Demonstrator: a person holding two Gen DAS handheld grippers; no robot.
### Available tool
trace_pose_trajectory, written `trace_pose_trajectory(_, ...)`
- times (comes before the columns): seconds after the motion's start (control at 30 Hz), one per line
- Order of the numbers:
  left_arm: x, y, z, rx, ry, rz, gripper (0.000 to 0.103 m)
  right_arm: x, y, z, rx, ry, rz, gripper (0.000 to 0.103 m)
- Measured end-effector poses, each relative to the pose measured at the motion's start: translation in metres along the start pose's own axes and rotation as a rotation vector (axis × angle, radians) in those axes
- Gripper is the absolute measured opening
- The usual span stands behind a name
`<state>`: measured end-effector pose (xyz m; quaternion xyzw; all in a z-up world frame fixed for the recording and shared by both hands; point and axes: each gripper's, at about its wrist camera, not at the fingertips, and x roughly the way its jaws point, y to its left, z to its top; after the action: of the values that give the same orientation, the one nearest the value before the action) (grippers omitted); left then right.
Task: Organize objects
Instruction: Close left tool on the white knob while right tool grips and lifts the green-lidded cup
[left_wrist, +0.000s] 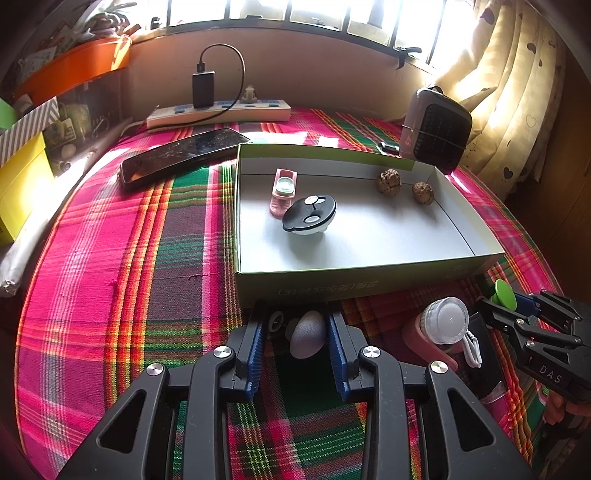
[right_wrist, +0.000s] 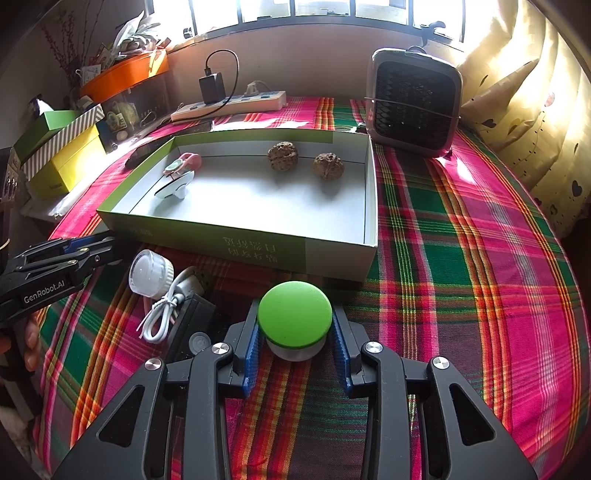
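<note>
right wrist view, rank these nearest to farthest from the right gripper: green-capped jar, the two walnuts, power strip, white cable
1. green-capped jar: between the jaws of the right gripper.
2. white cable: coiled just to the left, on the cloth.
3. two walnuts: inside the box, by its far wall; too close to call between them.
4. power strip: past the box, under the window.

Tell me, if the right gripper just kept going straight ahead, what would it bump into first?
Most likely the near wall of the green box. The right gripper points at it, holding a green-capped object that would probably touch first, though depth is hard to judge.
</note>
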<state>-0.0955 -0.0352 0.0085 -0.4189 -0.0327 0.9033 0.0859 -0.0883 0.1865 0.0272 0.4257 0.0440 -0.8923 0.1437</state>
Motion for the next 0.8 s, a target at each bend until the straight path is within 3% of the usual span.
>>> trace_pose_trajectory(0.57,-0.0006,-0.0001,0.0001,0.001,0.0,0.001,0.029,-0.001,-0.001,0.0002,0.003,-0.003,0.002,0.033)
trace_pose_trajectory(0.77,-0.0011,0.0003,-0.0002,-0.004,-0.001,-0.003,0.029,-0.0037,-0.0011,0.0014,0.005,-0.019,-0.001,0.029)
trace_pose_trajectory(0.8,-0.0013,-0.0001,-0.0004,-0.004,-0.001,-0.003,0.029,-0.0043,-0.0007,0.0017,0.003,-0.023,-0.001,0.024)
